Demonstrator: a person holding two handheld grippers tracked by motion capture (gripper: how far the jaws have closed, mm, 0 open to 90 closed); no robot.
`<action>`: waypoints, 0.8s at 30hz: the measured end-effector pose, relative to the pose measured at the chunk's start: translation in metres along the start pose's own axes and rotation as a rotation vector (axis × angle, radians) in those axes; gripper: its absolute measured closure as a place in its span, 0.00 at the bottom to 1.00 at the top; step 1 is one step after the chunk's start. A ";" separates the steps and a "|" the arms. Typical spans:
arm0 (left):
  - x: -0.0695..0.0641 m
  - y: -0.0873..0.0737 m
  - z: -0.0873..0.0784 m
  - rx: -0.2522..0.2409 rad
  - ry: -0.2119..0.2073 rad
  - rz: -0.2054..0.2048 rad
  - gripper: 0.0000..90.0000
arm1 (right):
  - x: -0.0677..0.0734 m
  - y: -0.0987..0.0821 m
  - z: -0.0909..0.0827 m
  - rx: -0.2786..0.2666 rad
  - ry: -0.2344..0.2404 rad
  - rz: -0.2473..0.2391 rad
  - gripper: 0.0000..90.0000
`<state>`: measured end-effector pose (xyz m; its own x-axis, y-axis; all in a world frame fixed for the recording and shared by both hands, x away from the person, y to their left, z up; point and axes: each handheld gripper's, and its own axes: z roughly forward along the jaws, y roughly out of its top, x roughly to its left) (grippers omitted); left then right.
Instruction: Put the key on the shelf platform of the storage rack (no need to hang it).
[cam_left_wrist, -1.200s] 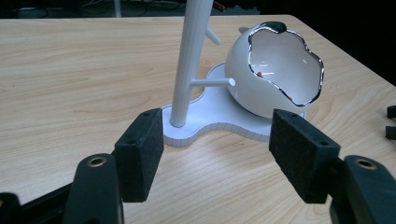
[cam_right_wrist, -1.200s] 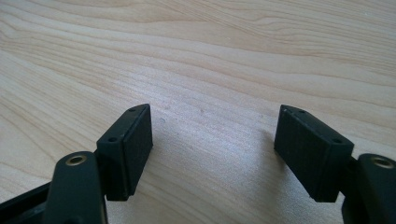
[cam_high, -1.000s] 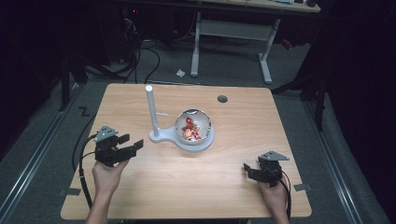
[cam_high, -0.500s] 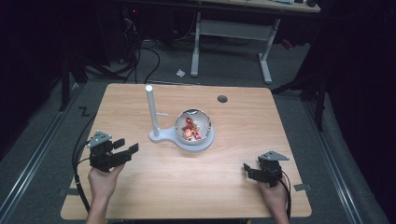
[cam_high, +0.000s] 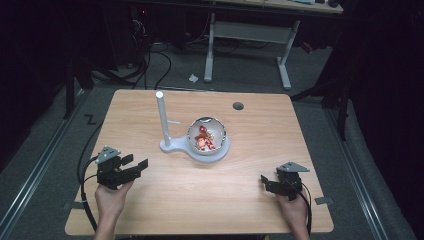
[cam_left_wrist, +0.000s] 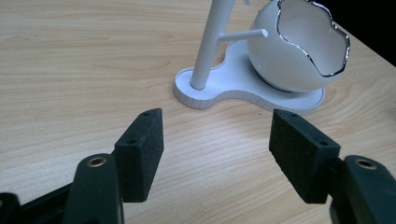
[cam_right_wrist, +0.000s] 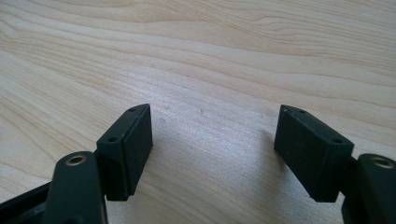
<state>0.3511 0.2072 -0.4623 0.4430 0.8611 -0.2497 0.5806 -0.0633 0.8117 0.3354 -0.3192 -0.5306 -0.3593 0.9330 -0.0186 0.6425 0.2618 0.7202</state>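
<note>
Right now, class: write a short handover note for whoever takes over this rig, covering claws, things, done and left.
Left claw: open, empty, low over the table, aimed at the white stand.
Right claw: open, empty, near the table's front right edge.
Things: egg-shaped bowl sits on the stand beside its post, with red items inside.
Done: nothing gripped yet.
Left: probably reach in for the bowl's contents.

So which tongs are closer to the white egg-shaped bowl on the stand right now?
Left. The left tongs sit open just down-left of the egg-shaped bowl, pointing toward its stand. The right tongs rest open near the table's front-right corner, slightly farther away.
</note>
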 end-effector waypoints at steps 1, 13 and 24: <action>0.000 -0.001 0.001 0.004 -0.001 -0.003 0.40 | 0.000 0.000 0.000 0.000 0.000 0.000 0.31; -0.001 -0.012 0.009 0.033 0.008 0.009 0.40 | 0.000 0.000 0.000 0.001 0.000 0.003 0.31; 0.001 -0.025 0.017 0.051 0.000 -0.002 0.39 | 0.000 0.000 0.000 0.000 0.000 0.001 0.31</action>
<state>0.3488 0.2014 -0.4914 0.4420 0.8612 -0.2510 0.6152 -0.0873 0.7835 0.3354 -0.3191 -0.5306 -0.3588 0.9332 -0.0184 0.6426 0.2612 0.7202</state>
